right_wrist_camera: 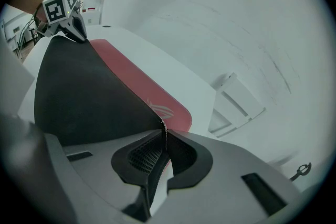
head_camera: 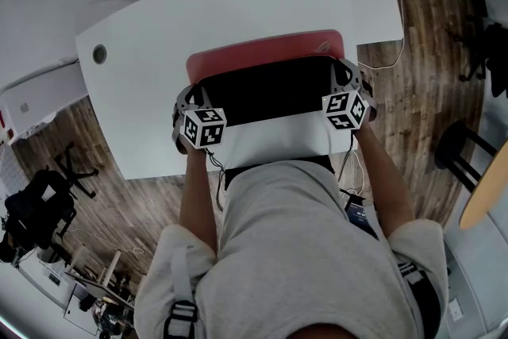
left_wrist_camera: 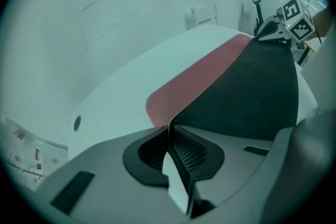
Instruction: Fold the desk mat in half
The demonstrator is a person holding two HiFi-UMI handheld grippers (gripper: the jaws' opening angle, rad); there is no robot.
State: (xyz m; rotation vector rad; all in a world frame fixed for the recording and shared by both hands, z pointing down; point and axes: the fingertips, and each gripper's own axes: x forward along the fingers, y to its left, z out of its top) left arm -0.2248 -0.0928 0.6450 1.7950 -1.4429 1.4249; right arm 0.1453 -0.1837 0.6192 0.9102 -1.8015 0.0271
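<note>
The left tongs [left_wrist_camera: 169,129] and right tongs [right_wrist_camera: 164,131] each clench 1 lifted corner of the desk mat [head_camera: 270,90].

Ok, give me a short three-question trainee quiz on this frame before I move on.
1. True or false: the left hand-held gripper and the right hand-held gripper are each shut on a corner of the desk mat.
2. Which colour shows on the mat's lifted part? A red, B black, C white.
3. Fill in: the mat lies on a ___ table.
Key: 1 true; 2 B; 3 white.
</note>
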